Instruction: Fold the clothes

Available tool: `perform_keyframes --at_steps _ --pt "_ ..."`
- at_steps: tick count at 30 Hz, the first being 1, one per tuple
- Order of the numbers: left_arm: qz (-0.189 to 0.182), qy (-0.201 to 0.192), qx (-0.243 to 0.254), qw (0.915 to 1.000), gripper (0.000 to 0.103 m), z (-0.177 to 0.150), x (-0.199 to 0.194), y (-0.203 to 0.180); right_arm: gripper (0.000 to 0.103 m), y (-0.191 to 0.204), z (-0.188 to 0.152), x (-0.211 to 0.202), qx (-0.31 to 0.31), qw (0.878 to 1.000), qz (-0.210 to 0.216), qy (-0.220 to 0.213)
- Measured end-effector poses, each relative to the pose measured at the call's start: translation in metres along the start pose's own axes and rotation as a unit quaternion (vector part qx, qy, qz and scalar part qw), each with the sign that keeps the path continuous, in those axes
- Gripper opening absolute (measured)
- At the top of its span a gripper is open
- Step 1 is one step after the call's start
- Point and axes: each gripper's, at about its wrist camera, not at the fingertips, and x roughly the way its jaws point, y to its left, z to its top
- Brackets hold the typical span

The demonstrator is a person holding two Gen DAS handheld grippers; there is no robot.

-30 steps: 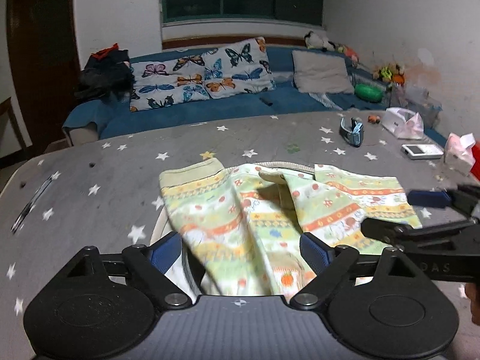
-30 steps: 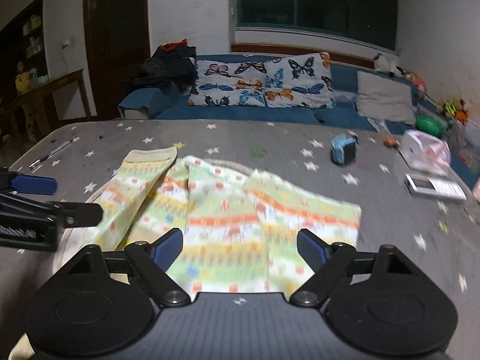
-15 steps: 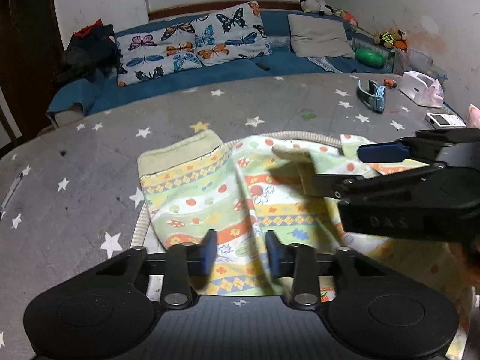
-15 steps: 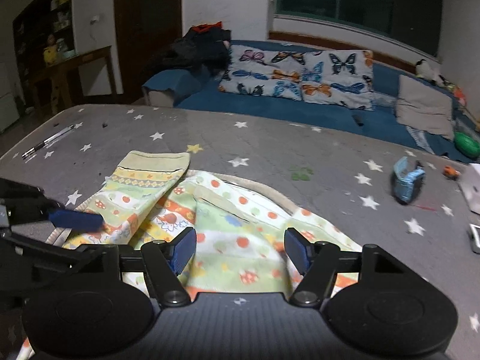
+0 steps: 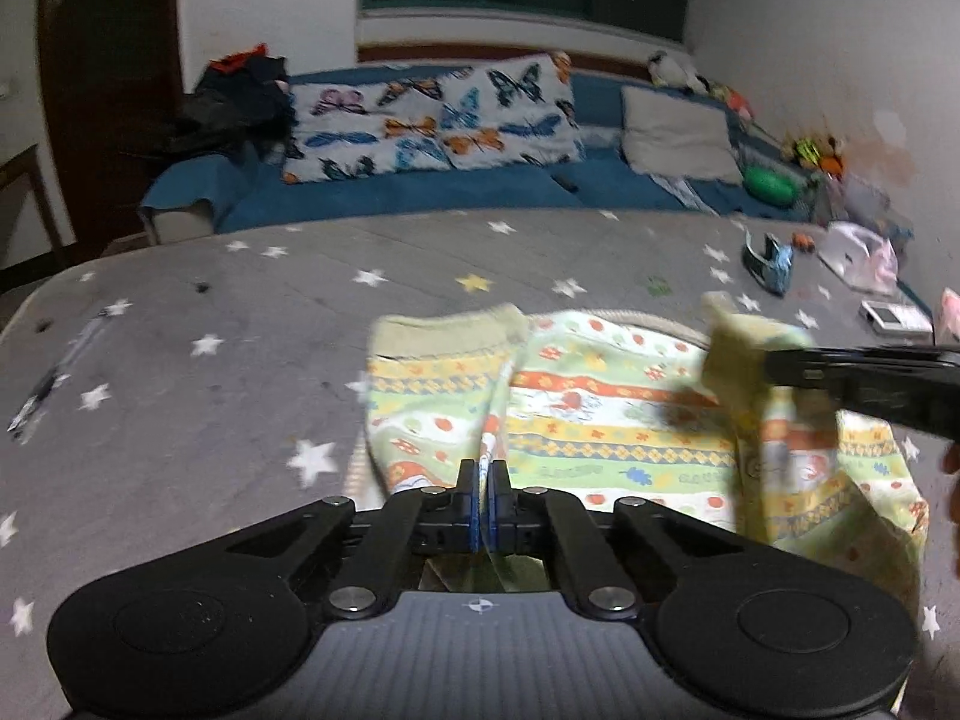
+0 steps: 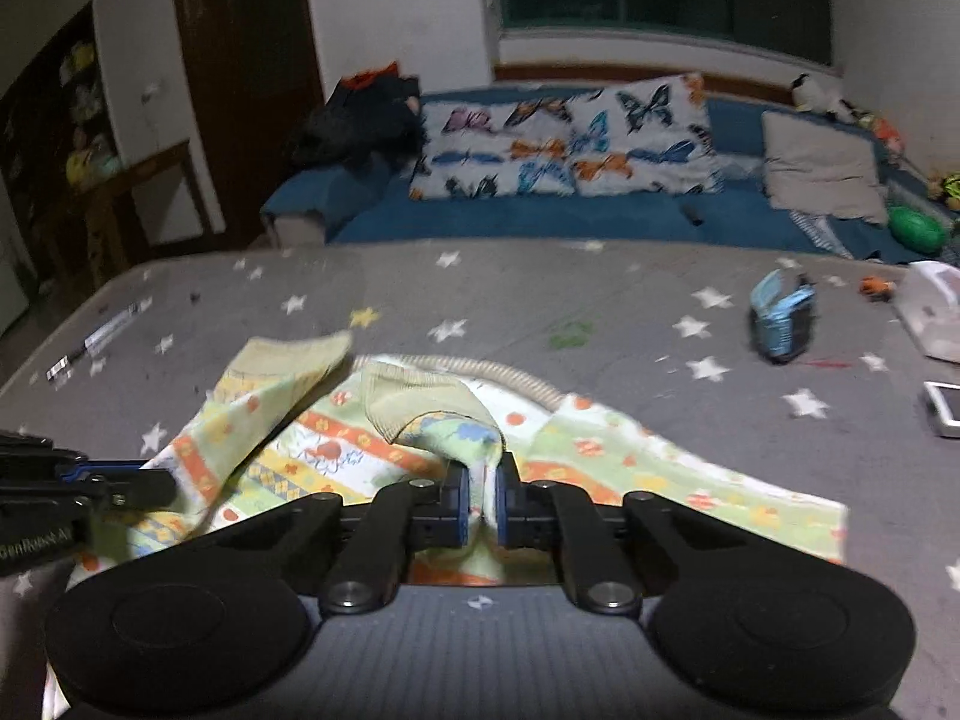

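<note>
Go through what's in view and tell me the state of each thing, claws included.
Left claw: shut on the garment's near edge.
Right claw: shut on a raised fold of garment.
Garment: partly lifted, rumpled, not yet folded.
Pen: lying flat on the table.
Table: garment spread on it.

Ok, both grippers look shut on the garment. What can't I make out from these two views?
- Near hem of the garment: hidden in both wrist views behind each gripper's own body.
- How much cloth the left gripper pinches: the pads cover it.
- Right gripper: in the left view its tip is buried in the lifted cloth.
- Pen and the white device: motion-blurred; the device is cut by the edge.
</note>
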Motion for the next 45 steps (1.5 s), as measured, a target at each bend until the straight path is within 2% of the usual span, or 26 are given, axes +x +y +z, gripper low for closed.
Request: perform_keyframes --at_steps 6,13,16,19,26,27,29,33,35,38,40,42,45 --pt "0.020 -0.033 -0.039 0.9985 0.002 -0.015 -0.047 0.034 0.007 -0.025 -0.006 -0.058 0.028 0.998 -0.024 -0.043" --pt "0.042 -0.046 -0.061 0.9962 0.002 -0.051 -0.093 0.064 0.007 -0.067 -0.034 -0.134 0.074 0.991 -0.068 -0.084" --pt "0.043 -0.037 -0.067 0.9961 0.002 -0.065 -0.103 0.072 0.007 -0.082 -0.049 -0.159 0.089 0.988 -0.089 -0.092" --pt "0.032 -0.026 -0.076 0.9963 0.002 -0.075 -0.107 0.076 0.007 -0.097 -0.065 -0.180 0.101 0.984 -0.115 -0.090" --pt "0.013 -0.039 -0.042 0.9983 0.008 -0.065 -0.110 0.053 0.007 -0.126 -0.113 -0.197 0.130 0.975 -0.172 -0.044" --pt "0.011 -0.039 -0.036 0.9985 0.011 -0.063 -0.109 0.049 0.007 -0.131 -0.121 -0.198 0.134 0.974 -0.180 -0.036" --pt "0.014 -0.041 -0.021 0.9988 0.024 -0.057 -0.103 0.039 0.008 -0.134 -0.134 -0.200 0.141 0.971 -0.193 -0.018" --pt "0.016 -0.044 0.007 0.9989 0.035 -0.045 -0.089 0.021 0.017 -0.140 -0.150 -0.205 0.145 0.966 -0.213 0.000" --pt "0.018 -0.044 0.018 0.9987 0.044 -0.039 -0.081 0.013 0.022 -0.142 -0.152 -0.208 0.144 0.964 -0.225 -0.001" --pt "0.026 -0.047 0.047 0.9975 0.049 -0.029 -0.065 -0.002 0.025 -0.143 -0.152 -0.213 0.141 0.960 -0.240 -0.006" --pt "0.036 -0.048 0.069 0.9958 0.052 -0.022 -0.051 -0.012 0.031 -0.140 -0.150 -0.215 0.135 0.960 -0.245 -0.013" --pt "0.042 -0.037 0.087 0.9947 0.052 -0.016 -0.034 -0.018 0.038 -0.136 -0.146 -0.216 0.124 0.960 -0.250 -0.020" --pt "0.050 -0.018 0.107 0.9928 0.052 -0.008 -0.007 -0.026 0.041 -0.128 -0.140 -0.213 0.104 0.963 -0.247 -0.024"
